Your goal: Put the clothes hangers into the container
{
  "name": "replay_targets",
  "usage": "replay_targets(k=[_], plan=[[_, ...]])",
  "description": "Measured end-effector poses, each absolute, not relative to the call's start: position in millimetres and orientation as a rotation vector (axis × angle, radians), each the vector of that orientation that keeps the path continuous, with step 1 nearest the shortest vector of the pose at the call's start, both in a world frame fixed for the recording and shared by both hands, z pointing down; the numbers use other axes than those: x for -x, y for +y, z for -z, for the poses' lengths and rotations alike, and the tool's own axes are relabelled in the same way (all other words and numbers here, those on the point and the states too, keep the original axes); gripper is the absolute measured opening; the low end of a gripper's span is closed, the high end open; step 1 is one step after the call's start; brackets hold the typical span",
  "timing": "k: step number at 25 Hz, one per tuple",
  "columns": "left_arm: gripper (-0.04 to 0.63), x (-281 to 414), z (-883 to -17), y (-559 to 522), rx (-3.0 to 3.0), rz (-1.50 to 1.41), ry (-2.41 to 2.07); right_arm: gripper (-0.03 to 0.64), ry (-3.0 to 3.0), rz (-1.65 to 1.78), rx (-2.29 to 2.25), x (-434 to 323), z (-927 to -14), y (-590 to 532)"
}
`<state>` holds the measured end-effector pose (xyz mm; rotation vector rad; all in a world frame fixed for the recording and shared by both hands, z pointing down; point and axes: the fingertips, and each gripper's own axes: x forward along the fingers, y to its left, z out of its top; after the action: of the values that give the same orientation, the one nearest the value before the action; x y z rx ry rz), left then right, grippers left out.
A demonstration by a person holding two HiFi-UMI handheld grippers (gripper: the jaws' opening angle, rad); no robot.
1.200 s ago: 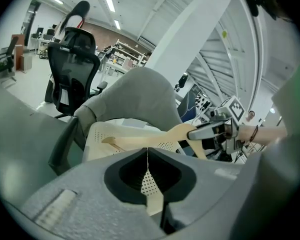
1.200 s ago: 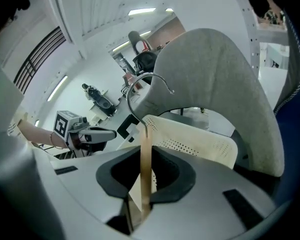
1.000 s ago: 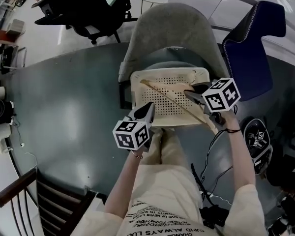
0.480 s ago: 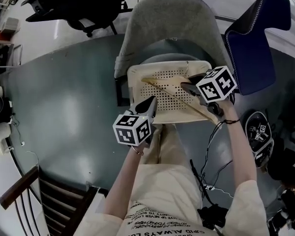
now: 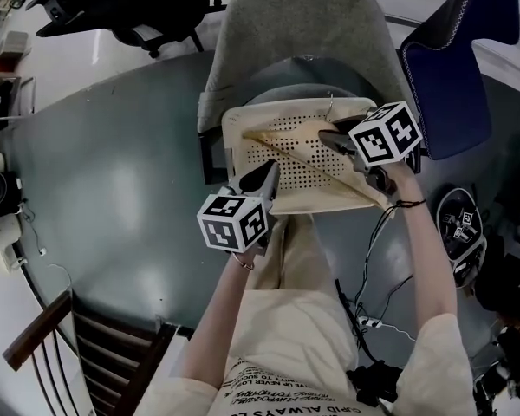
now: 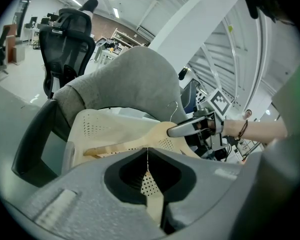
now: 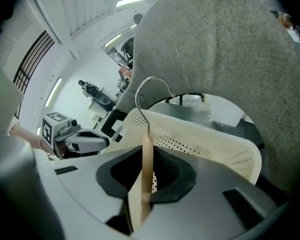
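Note:
A wooden clothes hanger (image 5: pixel 299 156) with a wire hook lies slantwise over the cream perforated container (image 5: pixel 234 150), which stands on a grey chair's seat. My right gripper (image 5: pixel 324 135) is shut on the hanger near its neck. In the right gripper view the wood (image 7: pixel 146 154) runs up between the jaws and the hook (image 7: pixel 151 84) curls above them. My left gripper (image 5: pixel 269 172) hangs at the container's near left edge, jaws shut with nothing held. In the left gripper view the hanger (image 6: pixel 135 143) and the right gripper (image 6: pixel 182 129) show over the container (image 6: pixel 95 129).
The grey chair's high back (image 5: pixel 295 33) rises right behind the container. A dark blue chair (image 5: pixel 451 68) stands to the right, black office chairs (image 5: pixel 121 7) at the far left. Cables (image 5: pixel 373 319) trail on the floor at the right; a wooden chair (image 5: pixel 69 336) is at the lower left.
My right gripper has sunk a little toward the container with the hanger still in it. The left gripper has eased down beside the container's near edge.

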<state>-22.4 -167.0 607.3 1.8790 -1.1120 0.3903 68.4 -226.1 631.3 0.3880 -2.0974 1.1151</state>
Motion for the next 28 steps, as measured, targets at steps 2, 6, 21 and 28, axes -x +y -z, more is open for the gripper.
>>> replay_targets(k=[2, 6, 21, 28], plan=[[0.023, 20, -610, -168, -1.881, -0.389, -1.106, 0.057, -2.101, -1.129, -0.415, -70, -634, -230], [0.023, 14, -616, -170, -1.889, -0.395, -1.091, 0.064, -2.100, -1.152, -0.478, -76, -642, -238], [0.023, -10, -636, -169, -1.885, -0.393, -1.046, 0.132, -2.035, -1.171, -0.755, -95, -676, -257], [0.023, -14, -643, -169, -1.881, -0.396, -1.041, 0.162, -2.013, -1.083, -0.820, -99, -684, -262]])
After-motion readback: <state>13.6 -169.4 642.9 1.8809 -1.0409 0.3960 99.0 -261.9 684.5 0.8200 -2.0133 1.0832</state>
